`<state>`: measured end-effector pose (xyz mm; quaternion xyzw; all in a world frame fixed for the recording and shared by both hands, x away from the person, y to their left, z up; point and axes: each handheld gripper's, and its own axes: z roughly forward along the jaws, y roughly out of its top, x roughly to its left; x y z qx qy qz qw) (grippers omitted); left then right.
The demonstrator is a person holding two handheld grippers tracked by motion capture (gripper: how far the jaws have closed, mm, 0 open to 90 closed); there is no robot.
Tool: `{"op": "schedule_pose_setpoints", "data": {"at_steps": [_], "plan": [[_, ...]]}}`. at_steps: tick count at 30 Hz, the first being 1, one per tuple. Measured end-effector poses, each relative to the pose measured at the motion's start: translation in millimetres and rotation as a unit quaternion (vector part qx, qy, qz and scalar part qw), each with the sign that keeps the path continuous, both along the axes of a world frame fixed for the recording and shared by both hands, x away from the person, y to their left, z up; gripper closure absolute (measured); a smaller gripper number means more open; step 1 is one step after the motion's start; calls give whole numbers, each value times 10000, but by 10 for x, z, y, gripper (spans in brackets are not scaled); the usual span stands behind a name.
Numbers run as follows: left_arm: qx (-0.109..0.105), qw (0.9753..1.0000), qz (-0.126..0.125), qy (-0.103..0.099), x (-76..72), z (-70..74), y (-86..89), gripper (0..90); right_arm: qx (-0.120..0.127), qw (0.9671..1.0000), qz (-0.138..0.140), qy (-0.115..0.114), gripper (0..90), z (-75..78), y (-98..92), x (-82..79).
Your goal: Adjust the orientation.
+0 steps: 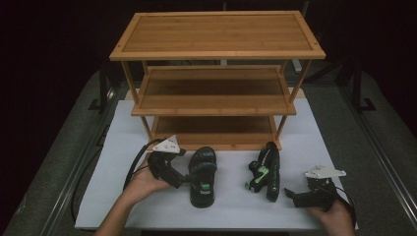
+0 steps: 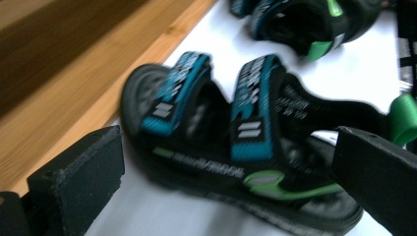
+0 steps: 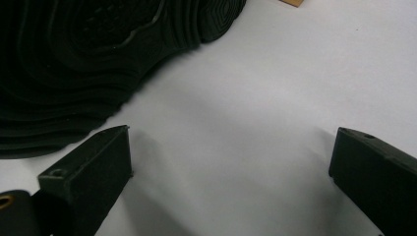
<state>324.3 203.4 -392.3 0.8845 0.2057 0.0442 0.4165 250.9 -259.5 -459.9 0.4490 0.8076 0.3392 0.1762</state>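
Though blurred, sandal [image 2: 231, 147] shows teal straps.

Bare mat [image 1: 231, 196] between sandals, wooden rack [image 1: 216, 73] walls off the far side

Looks like a lab or recording studio staged as a home entryway, not a lived-in room. Black backdrop all around behind the bamboo shoe rack [image 1: 216, 73], with no walls, furniture or windows. Beneath the rack, a white board [image 1: 305, 147] laid over a grey table top [image 1: 388, 162]. Left and right of the rack, metal rails [image 1: 74, 167] along the table edges and black stand feet [image 1: 366, 103]. In front of the rack, two sandals [image 1: 203, 174] set out like props, flanked by handheld grippers with a tracking plate [image 1: 165, 143] and trailing cable [image 1: 130, 169].
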Motion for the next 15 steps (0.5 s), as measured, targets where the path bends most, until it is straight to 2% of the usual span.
{"op": "schedule_pose_setpoints", "data": {"at_steps": [4,9,11,12,13,14,15], "plan": [[99,9997,201,-49,-36,-2,151,0,-4,10000,3,3,18,1,-1,0],[89,9992,391,-11,-94,-9,294,0,0,10000,-6,11,18,1,1,-1],[136,9987,484,-68,-137,-12,363,0,-3,10000,-2,10,18,1,0,1],[257,9978,586,-146,-187,-26,426,0,-12,10000,-1,7,18,1,1,0],[257,9978,586,-146,-187,-26,426,0,-12,10000,-1,7,18,1,1,0],[385,9965,703,-236,-246,-51,485,0,-11,10000,-6,13,18,2,3,2],[385,9965,703,-236,-246,-51,485,0,-11,10000,-6,13,18,2,3,2]]}}
